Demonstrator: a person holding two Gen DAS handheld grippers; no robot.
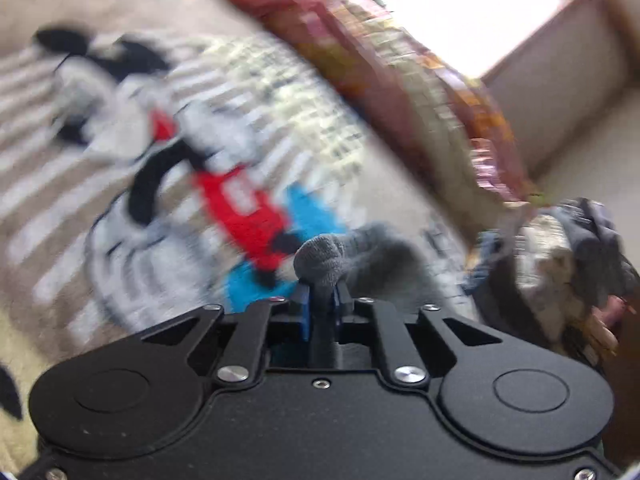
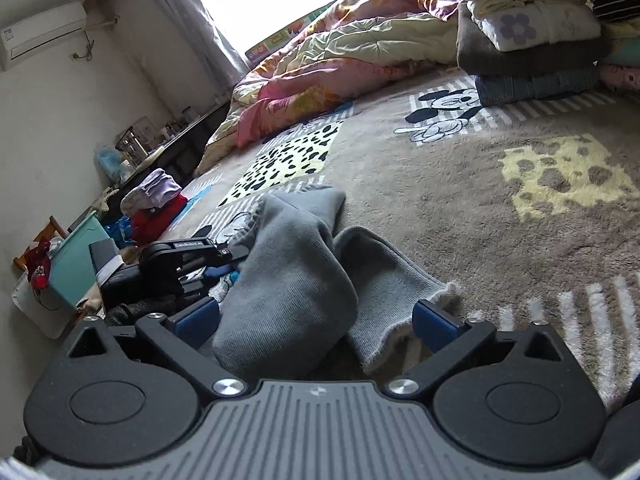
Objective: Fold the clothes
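Note:
A grey sock (image 2: pixel 296 280) lies bunched on the cartoon-print blanket (image 2: pixel 460 208), with its open cuff near the right finger. My right gripper (image 2: pixel 316 320) is open, and its blue pads (image 2: pixel 434 320) stand on either side of the sock. My left gripper (image 1: pixel 322 300) is shut on a bunched end of the grey sock (image 1: pixel 320 260) and holds it above the blanket (image 1: pixel 120 140). The left wrist view is blurred by motion. The left gripper also shows in the right wrist view (image 2: pixel 180 260), left of the sock.
A stack of folded clothes (image 2: pixel 528 36) stands at the far right of the bed. A crumpled floral quilt (image 2: pixel 340 64) lies along the far side. Red and lilac clothes (image 2: pixel 156 204) sit at the left edge, beside a teal bin (image 2: pixel 76 260) on the floor.

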